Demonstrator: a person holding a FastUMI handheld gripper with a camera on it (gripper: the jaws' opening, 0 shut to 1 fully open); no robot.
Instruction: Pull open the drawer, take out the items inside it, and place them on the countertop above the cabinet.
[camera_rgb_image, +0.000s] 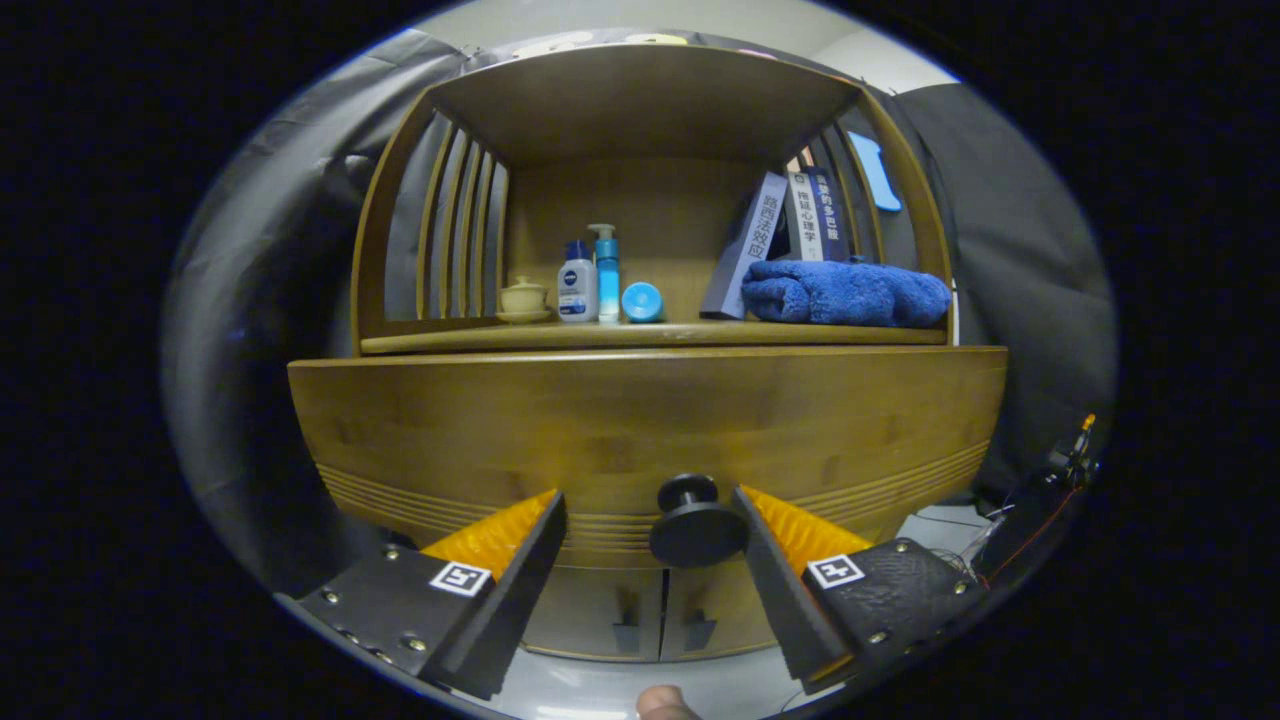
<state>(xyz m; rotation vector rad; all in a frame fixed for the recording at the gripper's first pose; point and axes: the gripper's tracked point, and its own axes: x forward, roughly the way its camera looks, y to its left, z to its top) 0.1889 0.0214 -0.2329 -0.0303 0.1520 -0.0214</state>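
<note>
Claw (650, 520) level, fingers spread wide

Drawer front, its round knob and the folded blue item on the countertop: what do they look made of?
Drawer front: looks like varnished wood, with visible grain and carved grooves. Knob: dark, matte, smooth, perhaps metal or plastic; it sits between the open tool's fingers, close to the right one. Blue towel: soft fluffy cloth, likely terry or microfibre.

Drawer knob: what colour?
Black, on the gripper view: the drawer knob sits between the open gripper fingers.
</note>
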